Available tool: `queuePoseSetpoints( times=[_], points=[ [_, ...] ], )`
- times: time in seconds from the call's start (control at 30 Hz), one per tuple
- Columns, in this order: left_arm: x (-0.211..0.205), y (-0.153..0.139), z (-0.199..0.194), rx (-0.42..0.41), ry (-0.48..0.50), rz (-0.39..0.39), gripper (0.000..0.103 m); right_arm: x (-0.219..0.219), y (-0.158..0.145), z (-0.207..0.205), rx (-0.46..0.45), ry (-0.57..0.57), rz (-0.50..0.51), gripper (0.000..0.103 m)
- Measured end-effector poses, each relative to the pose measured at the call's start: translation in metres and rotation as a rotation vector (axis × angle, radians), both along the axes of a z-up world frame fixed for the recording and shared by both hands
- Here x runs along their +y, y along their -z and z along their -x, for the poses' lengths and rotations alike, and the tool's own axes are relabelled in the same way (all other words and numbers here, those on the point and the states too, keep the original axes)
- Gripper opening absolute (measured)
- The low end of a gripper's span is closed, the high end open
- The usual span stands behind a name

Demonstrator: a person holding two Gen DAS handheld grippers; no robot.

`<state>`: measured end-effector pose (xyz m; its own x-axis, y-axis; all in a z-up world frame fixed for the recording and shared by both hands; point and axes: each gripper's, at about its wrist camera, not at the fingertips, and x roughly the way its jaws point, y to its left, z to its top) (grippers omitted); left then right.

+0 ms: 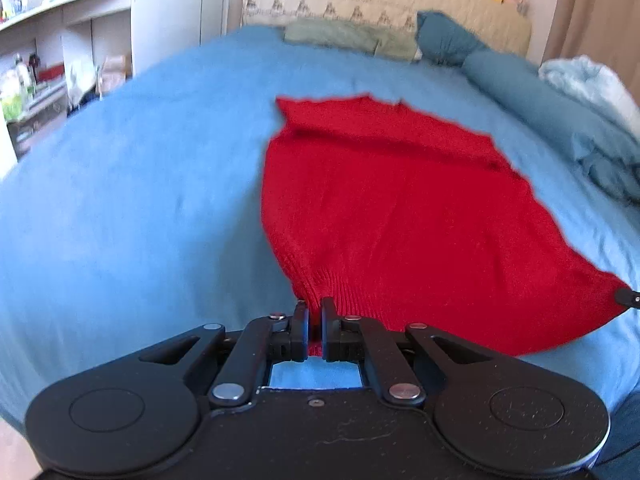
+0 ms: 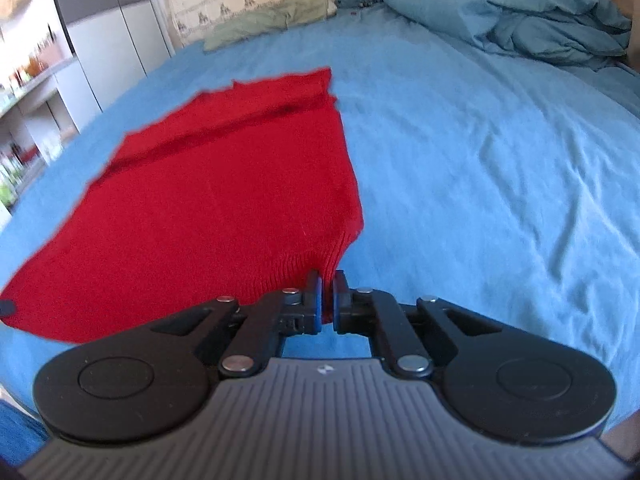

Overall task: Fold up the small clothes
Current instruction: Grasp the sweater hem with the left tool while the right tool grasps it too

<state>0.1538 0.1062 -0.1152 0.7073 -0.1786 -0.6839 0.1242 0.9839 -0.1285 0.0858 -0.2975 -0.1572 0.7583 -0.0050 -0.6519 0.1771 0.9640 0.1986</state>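
A red knit garment (image 1: 392,216) lies spread on the blue bedsheet (image 1: 140,200), its far part folded over into a band. My left gripper (image 1: 315,310) is shut on the garment's near left ribbed hem corner. My right gripper (image 2: 327,284) is shut on the near right hem corner of the garment (image 2: 216,200). The hem hangs stretched between the two grippers, lifted slightly off the sheet. The right gripper's tip shows at the far right of the left wrist view (image 1: 628,296). The left gripper's tip shows at the left edge of the right wrist view (image 2: 6,307).
A blue duvet and pillows (image 2: 520,12) are piled at the bed's right. A green pillow (image 1: 348,36) lies against the beige headboard (image 1: 400,0) with plush toys on top. White shelves (image 1: 52,40) with clutter stand left of the bed. The blue sheet (image 2: 500,160) stretches right of the garment.
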Motion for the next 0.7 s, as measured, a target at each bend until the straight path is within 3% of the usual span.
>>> queuePoseSetpoints(
  times=[0.17, 0.33, 0.53, 0.7],
  points=[
    [0.000, -0.046, -0.025, -0.082, -0.015, 0.047, 0.005, -0.007, -0.050, -0.019, -0.079, -0.026, -0.058, 0.020],
    [-0.006, -0.087, -0.098, -0.150, -0.085, 0.065, 0.005, -0.022, -0.103, -0.075, -0.159, -0.030, -0.168, 0.020],
    [-0.031, -0.116, -0.248, -0.195, -0.226, 0.035, 0.005, -0.050, -0.144, -0.215, -0.223, 0.006, -0.224, 0.020],
    [-0.058, -0.079, -0.381, -0.167, -0.318, 0.006, 0.005, -0.076, -0.111, -0.366, -0.188, 0.040, -0.190, 0.020]
  ],
)
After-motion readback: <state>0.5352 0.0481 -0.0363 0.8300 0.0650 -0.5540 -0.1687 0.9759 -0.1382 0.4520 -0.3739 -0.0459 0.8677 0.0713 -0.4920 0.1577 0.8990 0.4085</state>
